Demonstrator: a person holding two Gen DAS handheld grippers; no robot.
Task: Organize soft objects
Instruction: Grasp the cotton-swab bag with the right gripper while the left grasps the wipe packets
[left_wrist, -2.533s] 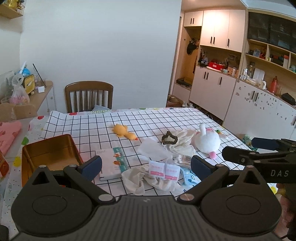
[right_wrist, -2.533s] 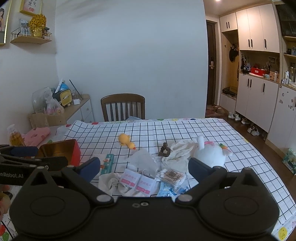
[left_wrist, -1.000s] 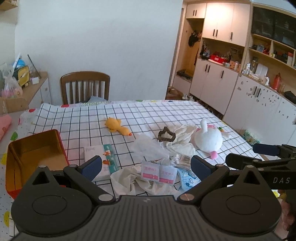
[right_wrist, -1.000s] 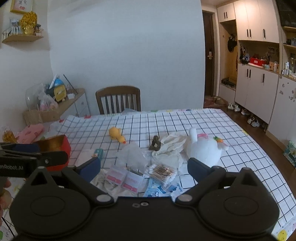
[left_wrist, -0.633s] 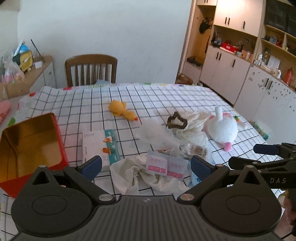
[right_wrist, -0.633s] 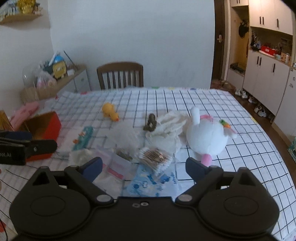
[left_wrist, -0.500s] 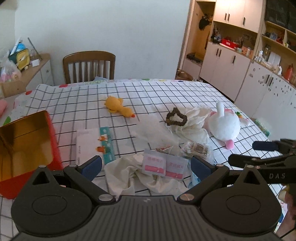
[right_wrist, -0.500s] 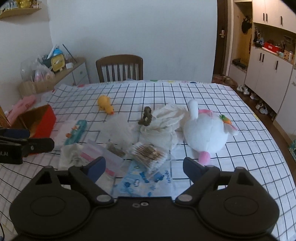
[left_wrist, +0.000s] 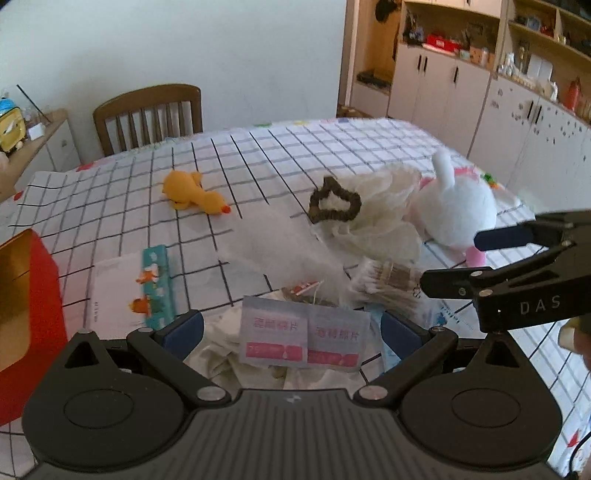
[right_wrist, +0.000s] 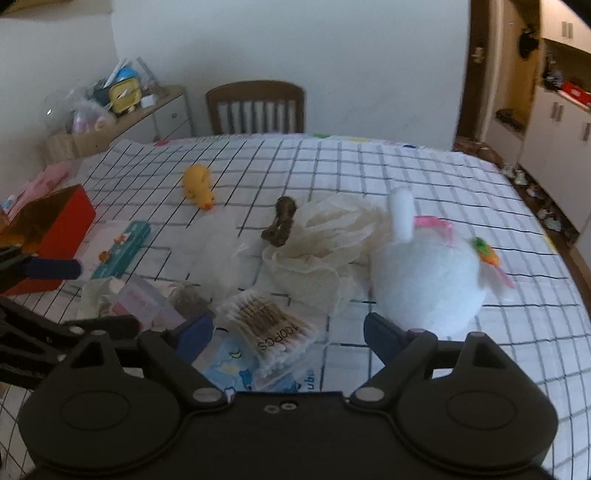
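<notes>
Checked bench (left_wrist: 280, 147): white plush rabbit (right_wrist: 424, 273) far right; cream mesh cloth (right_wrist: 325, 236) left of it; yellow plush duck (left_wrist: 192, 194) far left. Left gripper (left_wrist: 291, 328) and right gripper (right_wrist: 288, 332) stood wide, empty; right's jaws had just narrowed slightly.

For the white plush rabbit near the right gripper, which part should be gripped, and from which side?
Likely the white plush rabbit's round body, from above and the near side. It lies on the checked tablecloth with one ear upright; the soft bulk should compress between open jaws, and the right gripper is already nearest.
</notes>
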